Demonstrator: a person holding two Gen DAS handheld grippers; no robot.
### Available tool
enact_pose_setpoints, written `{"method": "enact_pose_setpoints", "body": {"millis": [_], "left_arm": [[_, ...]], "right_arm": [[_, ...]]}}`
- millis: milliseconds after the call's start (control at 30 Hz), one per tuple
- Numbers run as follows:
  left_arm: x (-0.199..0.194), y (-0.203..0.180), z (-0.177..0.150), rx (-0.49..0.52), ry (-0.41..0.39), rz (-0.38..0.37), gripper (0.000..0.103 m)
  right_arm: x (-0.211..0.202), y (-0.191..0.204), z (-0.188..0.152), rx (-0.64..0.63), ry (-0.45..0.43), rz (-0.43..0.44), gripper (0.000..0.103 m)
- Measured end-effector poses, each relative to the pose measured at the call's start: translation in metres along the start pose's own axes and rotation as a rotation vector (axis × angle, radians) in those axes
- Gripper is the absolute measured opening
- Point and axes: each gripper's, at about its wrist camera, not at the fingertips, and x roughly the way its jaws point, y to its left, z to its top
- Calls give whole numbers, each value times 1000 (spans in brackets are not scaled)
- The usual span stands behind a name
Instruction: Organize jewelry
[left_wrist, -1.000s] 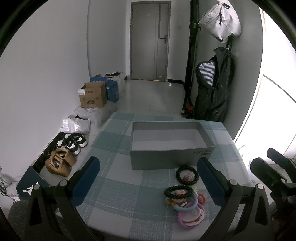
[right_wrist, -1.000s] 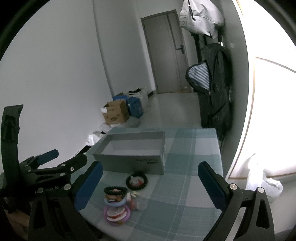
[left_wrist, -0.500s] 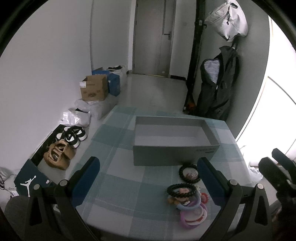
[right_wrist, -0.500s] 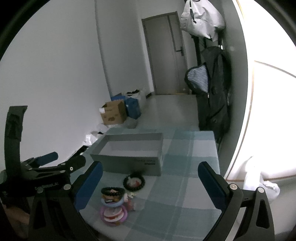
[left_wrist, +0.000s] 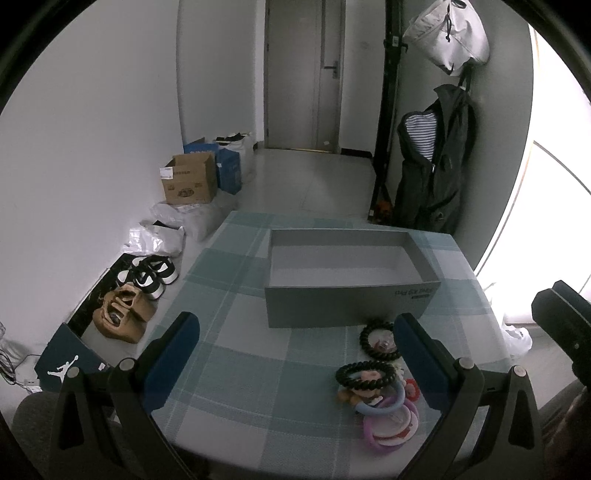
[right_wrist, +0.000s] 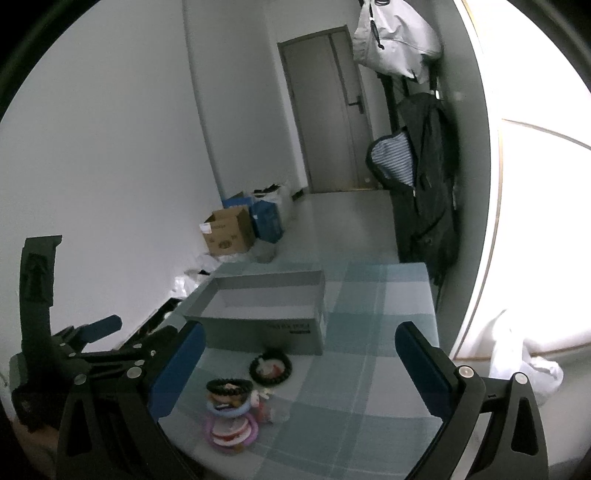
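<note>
An empty grey box stands on the checked tablecloth; it also shows in the right wrist view. In front of it lies a black bead bracelet. Nearer lies a pile of jewelry: a second black bracelet, a light blue ring and pink and purple bangles. My left gripper is open and empty above the table's near side, the pile by its right finger. My right gripper is open and empty, hovering above and right of the pile.
The table's edges are near on the left and front. Shoes, bags and a cardboard box sit on the floor to the left. A coat rack with a dark jacket stands behind the table. The left gripper appears in the right wrist view.
Both grippers have risen and tilted slightly; the box and jewelry sit a little lower in view. Nothing on the table has moved. Both grippers stay open.
</note>
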Motion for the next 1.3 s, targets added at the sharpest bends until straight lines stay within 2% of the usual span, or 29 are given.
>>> {"method": "enact_pose_setpoints", "body": {"millis": [500, 767, 867, 1000, 1100, 1300], "left_arm": [[3, 0, -2, -4, 18, -30, 102], [7, 6, -3, -24, 58, -50, 102], [12, 14, -4, -42, 87, -67, 102], [19, 19, -7, -31, 117, -32, 102], [23, 34, -8, -70, 149, -30, 102], [31, 67, -7, -158, 190, 29, 102]], "right_arm": [[3, 2, 0, -6, 14, 7, 103], [10, 4, -4, 1, 62, 54, 103], [16, 4, -6, 15, 94, 75, 103], [28, 6, -12, 27, 156, 110, 103], [40, 14, -18, 16, 212, 145, 103], [67, 38, -37, -36, 352, 216, 93]]}}
